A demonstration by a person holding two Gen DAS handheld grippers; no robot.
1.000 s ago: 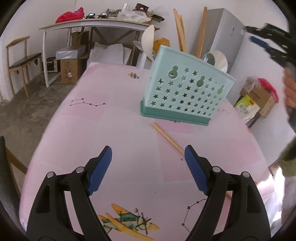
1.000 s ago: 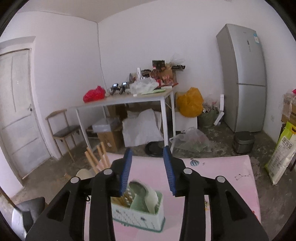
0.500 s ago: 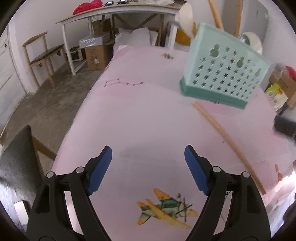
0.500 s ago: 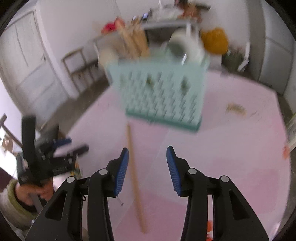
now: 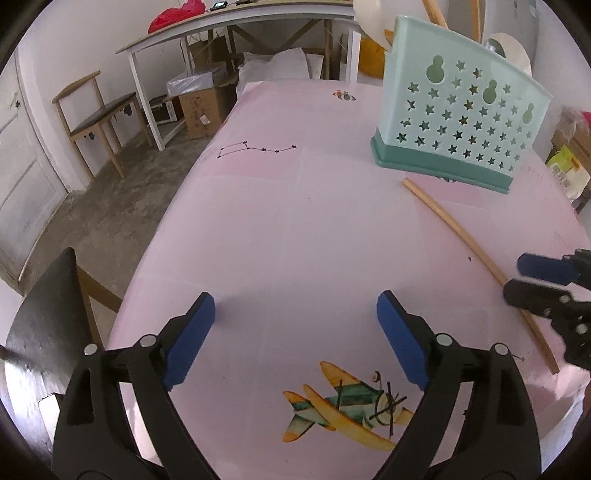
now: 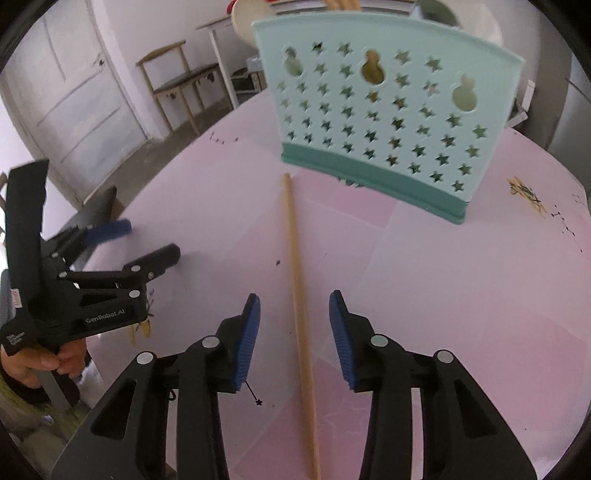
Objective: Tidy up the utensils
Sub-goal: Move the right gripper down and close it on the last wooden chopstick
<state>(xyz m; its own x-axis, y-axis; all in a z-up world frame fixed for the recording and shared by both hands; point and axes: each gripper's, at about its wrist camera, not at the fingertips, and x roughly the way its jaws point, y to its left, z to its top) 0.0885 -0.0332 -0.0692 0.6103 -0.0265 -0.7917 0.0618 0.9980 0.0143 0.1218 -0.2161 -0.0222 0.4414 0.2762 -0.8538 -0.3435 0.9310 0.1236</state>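
Observation:
A single wooden chopstick lies flat on the pink tablecloth, one end near a mint utensil caddy with star holes that holds chopsticks and spoons. My right gripper is open and low over the table, its fingers on either side of the chopstick without touching it. The chopstick also shows in the left wrist view, with the caddy behind it and the right gripper at the right edge. My left gripper is open and empty above the cloth; it also shows in the right wrist view.
An aeroplane print marks the cloth near the left gripper. A dark chair back stands at the table's left edge. A wooden chair, a cluttered white table and boxes stand beyond.
The right gripper swung down from facing the room to the table and now straddles the chopstick. The left gripper drew back and tilted down; both stayed open.

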